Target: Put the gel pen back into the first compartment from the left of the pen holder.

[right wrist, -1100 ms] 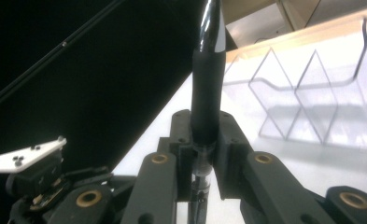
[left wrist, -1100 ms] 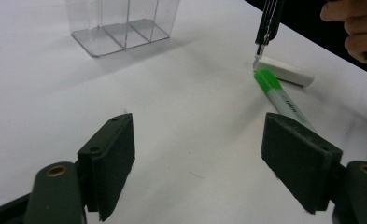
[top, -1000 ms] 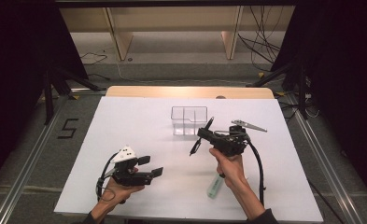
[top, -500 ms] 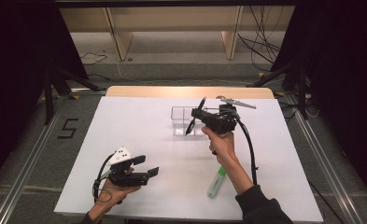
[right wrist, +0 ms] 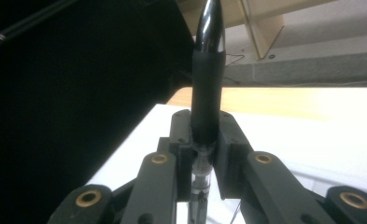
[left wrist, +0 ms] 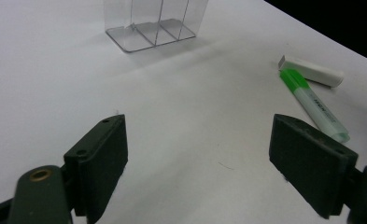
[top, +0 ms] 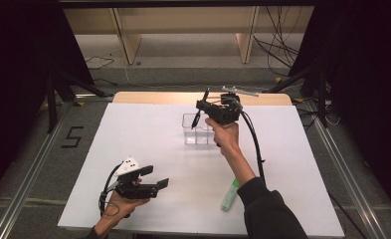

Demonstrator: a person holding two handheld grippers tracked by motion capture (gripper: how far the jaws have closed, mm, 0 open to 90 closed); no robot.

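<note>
Right claw (top: 199,110) carried pen (top: 201,108) above organizer's (top: 198,130) rim.

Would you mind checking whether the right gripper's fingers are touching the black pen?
Touching. In the right gripper view, the right gripper has both fingers pressed against the black pen, which stands upright between them.

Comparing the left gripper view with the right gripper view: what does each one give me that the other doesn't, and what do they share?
Left gripper view: the left gripper with its jaws wide apart and nothing between them, the clear plastic divided organiser box, a green-capped highlighter lying flat and a white eraser just beyond it.

Right gripper view: the right gripper shut on a black pen, held upright between its jaws, with the pale wooden table edge and dark curtain behind.

Both: the white tabletop.
</note>
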